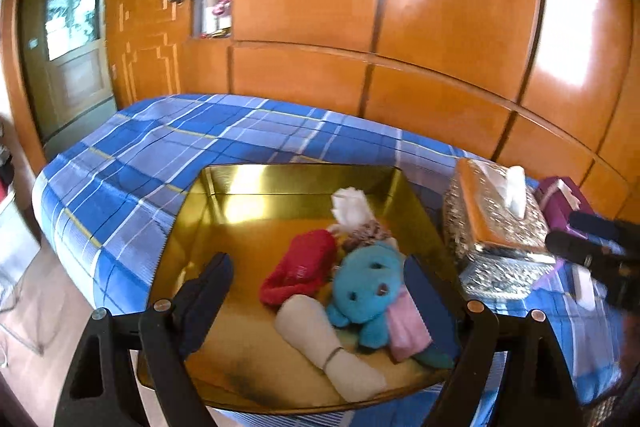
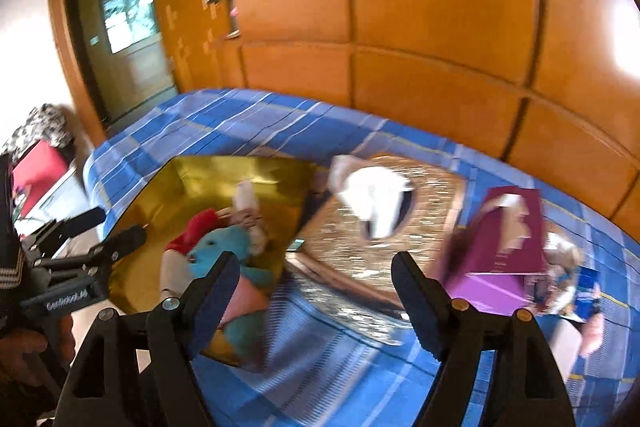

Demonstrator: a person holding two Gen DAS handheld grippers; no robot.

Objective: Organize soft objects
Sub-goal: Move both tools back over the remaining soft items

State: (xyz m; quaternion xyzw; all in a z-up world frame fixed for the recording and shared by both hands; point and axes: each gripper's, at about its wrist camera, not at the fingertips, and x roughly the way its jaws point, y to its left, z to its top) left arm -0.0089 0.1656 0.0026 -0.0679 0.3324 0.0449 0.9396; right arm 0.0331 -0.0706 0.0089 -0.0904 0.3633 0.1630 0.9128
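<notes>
We count one gold tray (image 1: pixel 280 179) on the bed, and in it one teal plush toy (image 1: pixel 368 287), one red cloth (image 1: pixel 300 267), one cream rolled towel (image 1: pixel 320 339) bound by a band, one pink cloth (image 1: pixel 408 323), and one white-and-brown fluffy piece (image 1: pixel 354 215) whose kind we cannot tell. All of them crowd the tray's near right part, touching one another. At about 3 o'clock from the tray stand one glittery tissue box (image 1: pixel 496 227) with a white tissue upright, and one purple box (image 2: pixel 508 231) beyond it. The surface is a blue plaid bedspread (image 1: pixel 160 147); behind it runs an orange wooden panelled wardrobe (image 1: pixel 440 7), with a glazed door (image 1: pixel 72 15) at 10 o'clock. The rolled towel's long axis runs from 11 o'clock to 5 o'clock; the plush toy faces us, its head toward 12 o'clock. Our left gripper (image 1: pixel 320 291) hangs over the tray with fingers spread wide, holding nothing. Our right gripper (image 2: pixel 316 291) hangs above the bedspread, just before the tissue box, fingers also wide and empty; that view is blurred.
</notes>
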